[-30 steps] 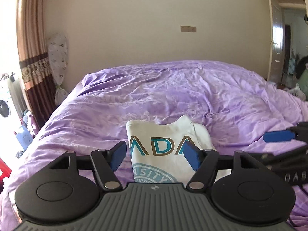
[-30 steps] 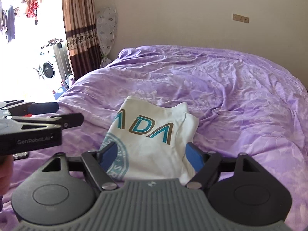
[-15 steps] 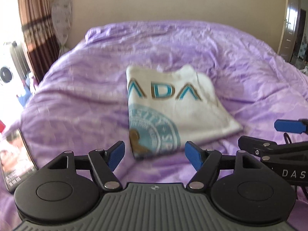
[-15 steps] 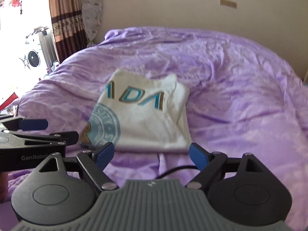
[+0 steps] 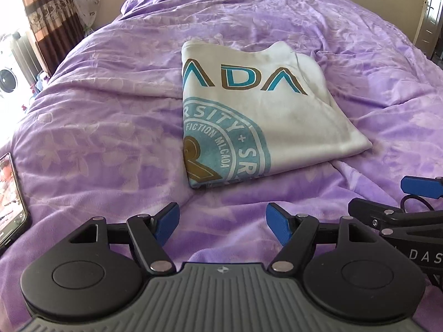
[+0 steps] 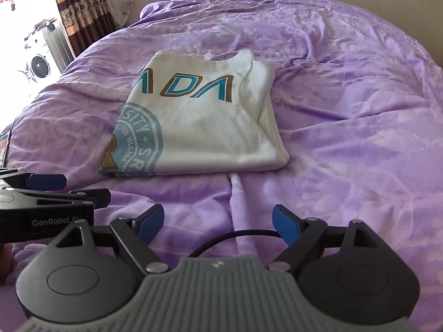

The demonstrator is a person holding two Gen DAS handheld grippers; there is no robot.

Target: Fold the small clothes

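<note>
A white T-shirt (image 5: 257, 110) with teal and brown lettering and a round teal print lies folded into a rectangle on the purple bedspread (image 5: 110, 116). It also shows in the right wrist view (image 6: 199, 119). My left gripper (image 5: 221, 222) is open and empty, held back from the shirt's near edge. My right gripper (image 6: 218, 222) is open and empty, also short of the shirt. Each gripper shows at the side of the other's view.
A phone (image 5: 11, 196) with a lit screen lies on the bed at the left. A black cable (image 6: 229, 238) loops in front of the right gripper. Curtains (image 6: 80, 8) and a washing machine (image 6: 38, 63) stand to the left of the bed.
Both grippers have drawn back and up from the shirt, which now lies wholly in front of them. The jaws stayed open.
</note>
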